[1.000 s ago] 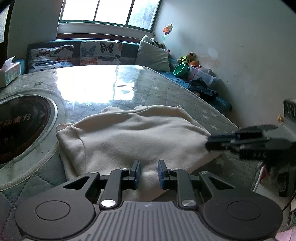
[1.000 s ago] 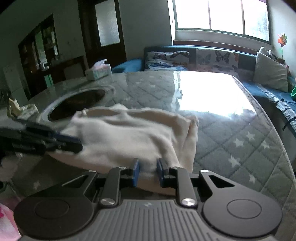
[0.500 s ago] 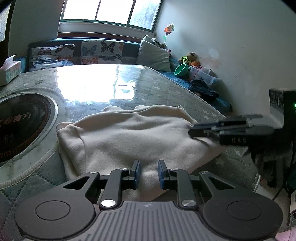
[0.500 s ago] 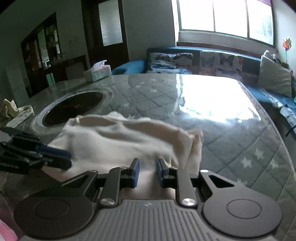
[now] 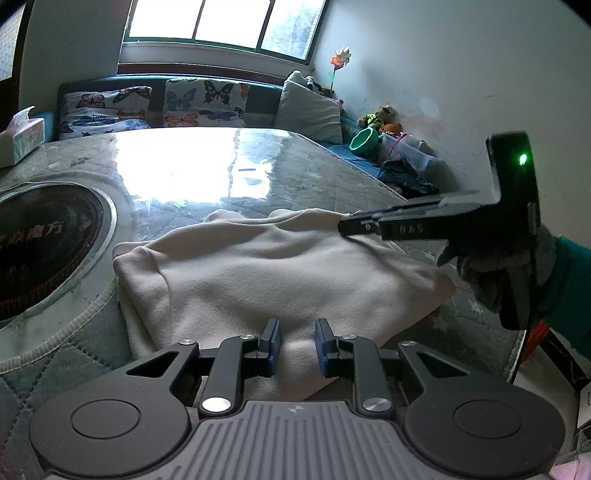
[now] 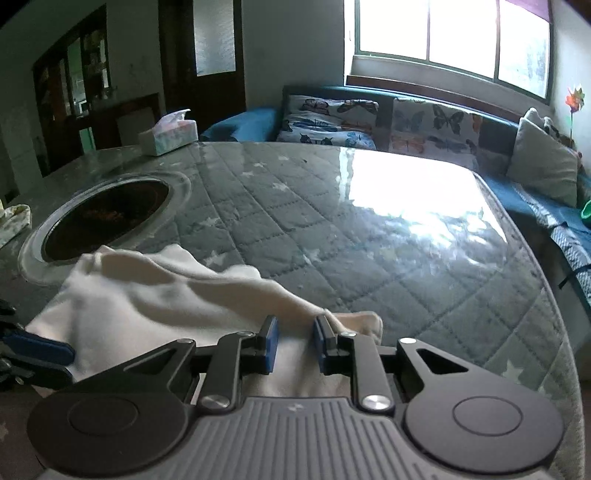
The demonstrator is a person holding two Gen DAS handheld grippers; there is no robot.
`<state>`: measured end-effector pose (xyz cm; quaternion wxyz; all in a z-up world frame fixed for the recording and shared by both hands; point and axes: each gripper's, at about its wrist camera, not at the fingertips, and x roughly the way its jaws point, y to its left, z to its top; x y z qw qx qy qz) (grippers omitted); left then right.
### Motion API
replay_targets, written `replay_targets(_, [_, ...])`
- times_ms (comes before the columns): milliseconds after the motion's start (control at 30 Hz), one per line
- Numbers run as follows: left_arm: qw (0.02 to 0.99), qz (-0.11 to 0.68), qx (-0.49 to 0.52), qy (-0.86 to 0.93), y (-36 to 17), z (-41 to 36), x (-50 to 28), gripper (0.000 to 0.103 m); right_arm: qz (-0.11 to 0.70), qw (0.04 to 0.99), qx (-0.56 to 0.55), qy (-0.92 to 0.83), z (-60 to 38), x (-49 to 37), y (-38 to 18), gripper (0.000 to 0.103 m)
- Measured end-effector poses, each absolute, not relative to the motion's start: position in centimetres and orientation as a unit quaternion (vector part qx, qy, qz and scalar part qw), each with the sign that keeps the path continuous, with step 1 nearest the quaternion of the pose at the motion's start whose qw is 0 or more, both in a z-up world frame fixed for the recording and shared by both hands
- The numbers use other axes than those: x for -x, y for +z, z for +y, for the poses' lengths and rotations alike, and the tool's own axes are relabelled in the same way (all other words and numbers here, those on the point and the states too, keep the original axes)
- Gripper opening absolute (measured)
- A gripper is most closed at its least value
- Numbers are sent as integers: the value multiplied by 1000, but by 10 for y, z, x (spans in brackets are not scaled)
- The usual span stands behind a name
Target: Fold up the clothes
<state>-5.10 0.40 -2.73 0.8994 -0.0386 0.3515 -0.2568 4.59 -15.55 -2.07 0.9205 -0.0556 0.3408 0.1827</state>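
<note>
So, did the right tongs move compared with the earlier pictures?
Yes. In the left wrist view the right tongs travelled along the cream garment's right edge, from its near corner toward its far corner, nearer the window.

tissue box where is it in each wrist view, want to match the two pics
Left wrist view: the tissue box sits at the far left edge, on the table's far corner.
Right wrist view: the tissue box is upper left of centre, on the table's far edge, beyond the dark round inset.
Shared landmark: the butterfly cushions under the window.
</note>
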Motion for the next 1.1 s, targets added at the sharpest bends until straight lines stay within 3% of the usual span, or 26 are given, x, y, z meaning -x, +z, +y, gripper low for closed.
replay_targets(1100, [900, 351, 48, -254, -28, 2, 55, 23, 344, 893, 102, 271, -57, -77, -23, 21])
